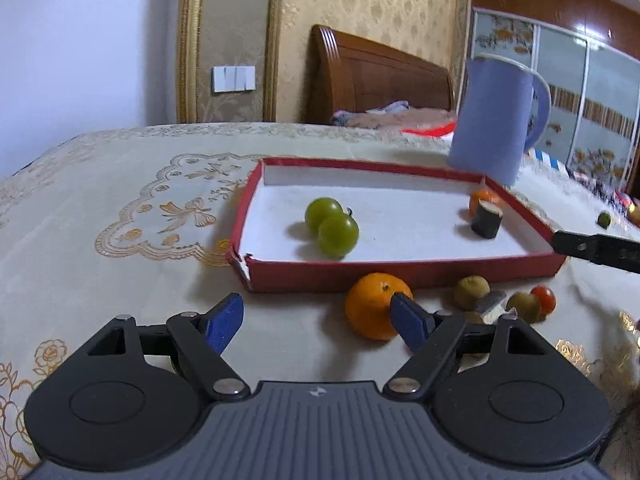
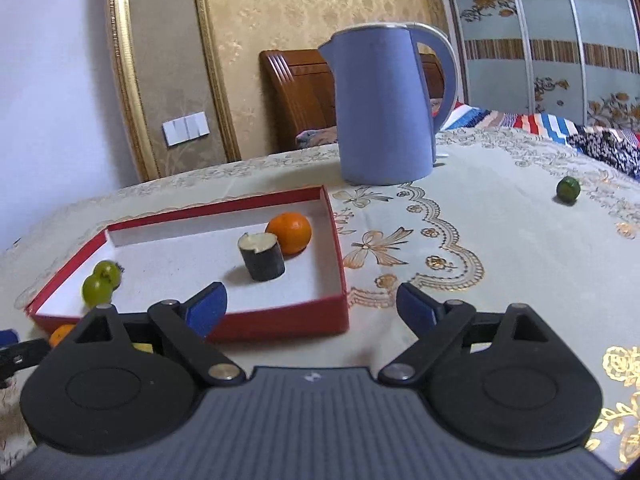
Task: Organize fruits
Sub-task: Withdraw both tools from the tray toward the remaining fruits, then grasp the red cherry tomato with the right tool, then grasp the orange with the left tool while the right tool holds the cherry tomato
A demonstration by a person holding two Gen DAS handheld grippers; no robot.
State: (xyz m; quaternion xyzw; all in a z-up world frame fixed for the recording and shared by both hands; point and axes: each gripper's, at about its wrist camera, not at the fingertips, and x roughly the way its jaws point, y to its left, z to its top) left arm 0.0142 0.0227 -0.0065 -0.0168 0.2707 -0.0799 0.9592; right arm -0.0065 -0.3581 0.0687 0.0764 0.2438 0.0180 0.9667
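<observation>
The left gripper (image 1: pixel 316 320) is hovering low over the embroidered tablecloth (image 1: pixel 120 184) with its blue pads spread wide and nothing between them, and the loose orange (image 1: pixel 370 306) is sitting just in front of the red tray (image 1: pixel 400 274), partly behind the right-hand pad. Over on the other side the right gripper (image 2: pixel 310 306) is gaping open and empty too, facing the tray's near right corner. Already resting in the tray: two green fruits (image 1: pixel 332 226) touching each other, a small orange (image 2: pixel 290 232) and a dark cut cylinder with a pale top (image 2: pixel 262 256) right beside it. The likely step is taking that loose orange, and to do it well the left gripper needs to be shifting sideways so the fruit sits centred between the pads, then closing gently across its widest part and clearing the tray wall on the lift. A cluster of small brownish-green fruits (image 1: pixel 472 290) and a red one (image 1: pixel 544 298) is waiting beside it; what the greyish piece among them is, I can't make out. A lone green fruit (image 2: pixel 568 189) is lying well apart, past the blue kettle (image 2: pixel 384 108). The orange's underside is hidden, and the right wrist view is catching only a sliver of it behind its own linkage.
</observation>
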